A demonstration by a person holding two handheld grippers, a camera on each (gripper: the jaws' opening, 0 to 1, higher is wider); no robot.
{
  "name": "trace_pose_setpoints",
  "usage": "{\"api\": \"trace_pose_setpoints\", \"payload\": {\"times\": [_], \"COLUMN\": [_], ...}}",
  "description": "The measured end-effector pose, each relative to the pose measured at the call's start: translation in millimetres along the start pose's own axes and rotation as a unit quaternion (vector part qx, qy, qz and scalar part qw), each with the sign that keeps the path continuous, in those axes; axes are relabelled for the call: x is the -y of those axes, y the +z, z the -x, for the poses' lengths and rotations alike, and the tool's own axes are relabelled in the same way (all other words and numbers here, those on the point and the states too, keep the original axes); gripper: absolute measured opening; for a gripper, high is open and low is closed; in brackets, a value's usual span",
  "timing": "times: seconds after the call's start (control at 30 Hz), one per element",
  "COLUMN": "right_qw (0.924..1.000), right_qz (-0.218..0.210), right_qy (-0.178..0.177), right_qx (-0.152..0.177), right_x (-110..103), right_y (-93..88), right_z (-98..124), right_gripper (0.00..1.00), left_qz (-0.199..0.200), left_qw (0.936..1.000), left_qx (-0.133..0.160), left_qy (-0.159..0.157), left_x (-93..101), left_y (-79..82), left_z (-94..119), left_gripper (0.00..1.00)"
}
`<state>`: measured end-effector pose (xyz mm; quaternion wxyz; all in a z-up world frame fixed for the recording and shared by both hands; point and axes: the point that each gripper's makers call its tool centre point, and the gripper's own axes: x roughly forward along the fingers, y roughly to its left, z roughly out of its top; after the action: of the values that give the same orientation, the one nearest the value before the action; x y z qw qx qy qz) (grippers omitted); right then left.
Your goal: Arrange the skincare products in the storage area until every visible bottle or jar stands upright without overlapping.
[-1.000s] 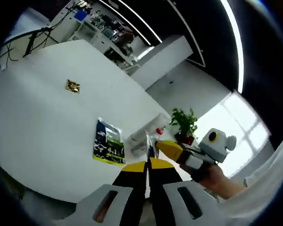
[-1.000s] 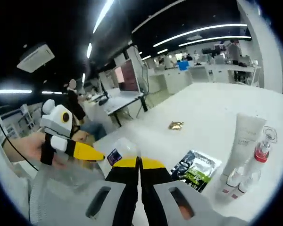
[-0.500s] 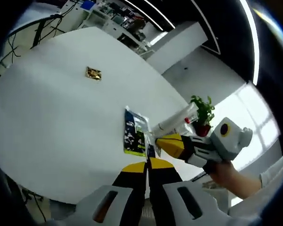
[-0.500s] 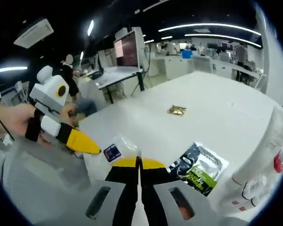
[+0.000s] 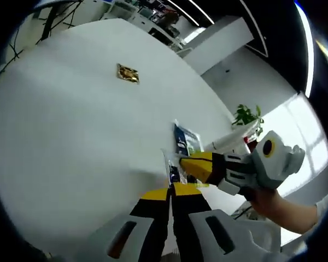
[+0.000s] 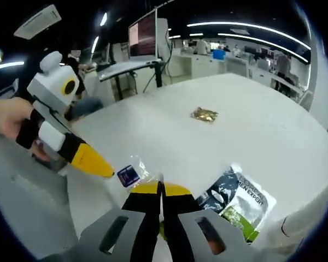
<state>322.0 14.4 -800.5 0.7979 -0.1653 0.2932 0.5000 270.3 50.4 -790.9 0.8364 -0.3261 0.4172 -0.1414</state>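
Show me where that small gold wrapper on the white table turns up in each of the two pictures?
Left gripper view: the gold wrapper lies upper left of middle, alone on the white table.
Right gripper view: the wrapper lies above and right of middle, far across the table.
Shared landmark: the dark and green sachet, which lies nearer the claws than the wrapper in both views.

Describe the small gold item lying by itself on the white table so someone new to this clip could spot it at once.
Start from the round white table. Far beyond the dark and green sachet, which lies near the right tongs, sits a small crumpled gold wrapper, also seen in the left gripper view. It is the only shiny gold thing, alone on bare tabletop.
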Motion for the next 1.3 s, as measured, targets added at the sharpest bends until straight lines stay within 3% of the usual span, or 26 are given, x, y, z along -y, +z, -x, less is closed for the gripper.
{"api": "trace_pose_setpoints", "payload": {"times": [0.23,0.67,0.87,0.97,1.1,1.3], "right_qw": [0.9994,0.9965,0.9964,0.9945,0.9946,0.9946], "right_qz": [0.023,0.067,0.061,0.087,0.088,0.088], "right_qy": [-0.02,-0.043,-0.053,-0.056,-0.052,-0.051], "right_qx": [-0.015,-0.027,-0.025,-0.021,-0.02,-0.019], "right_x": [11.8,23.3,22.4,22.4,23.3,23.0], "right_y": [-8.6,-17.7,-19.5,-18.5,-18.0,-18.0], "right_z": [-16.5,-23.1,-23.5,-24.3,-25.8,-26.1], "right_gripper": [0.01,0.01,0.01,0.01,0.01,0.01], "left_qz": [-0.006,-0.067,-0.081,-0.085,-0.088,-0.129], "left_qw": [0.9997,0.9965,0.9954,0.9951,0.9948,0.9896], "left_qx": [-0.013,-0.032,-0.03,-0.031,-0.032,-0.037], "left_qy": [0.018,0.038,0.042,0.041,0.04,0.052], "left_x": [-14.3,-32.2,-34.9,-35.2,-35.6,-38.1], "left_y": [0.3,7.2,8.3,8.3,8.6,13.0], "left_z": [-19.9,-41.2,-39.1,-39.2,-39.2,-33.1], "left_gripper": [0.0,0.01,0.01,0.01,0.01,0.0]}}
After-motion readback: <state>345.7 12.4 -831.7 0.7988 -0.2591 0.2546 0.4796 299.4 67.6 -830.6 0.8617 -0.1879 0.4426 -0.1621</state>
